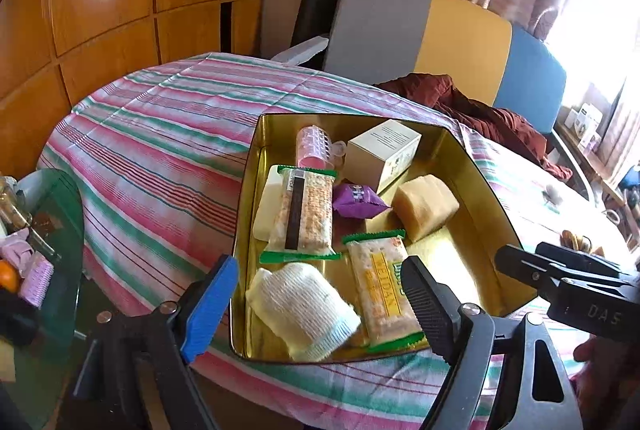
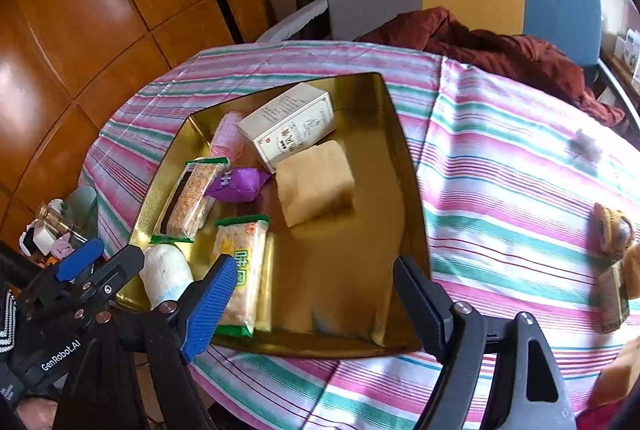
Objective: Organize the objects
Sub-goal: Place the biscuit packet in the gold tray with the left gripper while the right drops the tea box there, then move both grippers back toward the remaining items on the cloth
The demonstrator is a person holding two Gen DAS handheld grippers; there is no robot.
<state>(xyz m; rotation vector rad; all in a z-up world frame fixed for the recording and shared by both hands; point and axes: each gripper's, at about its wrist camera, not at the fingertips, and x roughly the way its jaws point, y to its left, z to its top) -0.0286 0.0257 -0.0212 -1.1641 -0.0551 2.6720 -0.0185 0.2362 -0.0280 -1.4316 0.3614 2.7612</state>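
A gold tin tray (image 1: pixel 476 165) (image 2: pixel 404 165) sits on the striped tablecloth. It holds a white box (image 1: pixel 382 151) (image 2: pixel 290 125), a pink ribbed roll (image 1: pixel 310 145) (image 2: pixel 228 137), two cracker packs (image 1: pixel 306 213) (image 2: pixel 240 270), a purple wrapped sweet (image 1: pixel 358 201) (image 2: pixel 236 183), a tan block (image 1: pixel 424 205) (image 2: pixel 316 183) and a rolled white cloth (image 1: pixel 304 310) (image 2: pixel 166 272). My left gripper (image 1: pixel 320 304) is open and empty above the tray's near end. My right gripper (image 2: pixel 310 304) is open and empty over the tray's near right part.
A small box (image 2: pixel 614 296) and a brown wrapped item (image 2: pixel 612 232) lie on the cloth at the right. A dark red garment (image 2: pixel 500 53) lies on the multicoloured chair behind. A glass side table (image 1: pixel 52 230) with clutter stands at the left.
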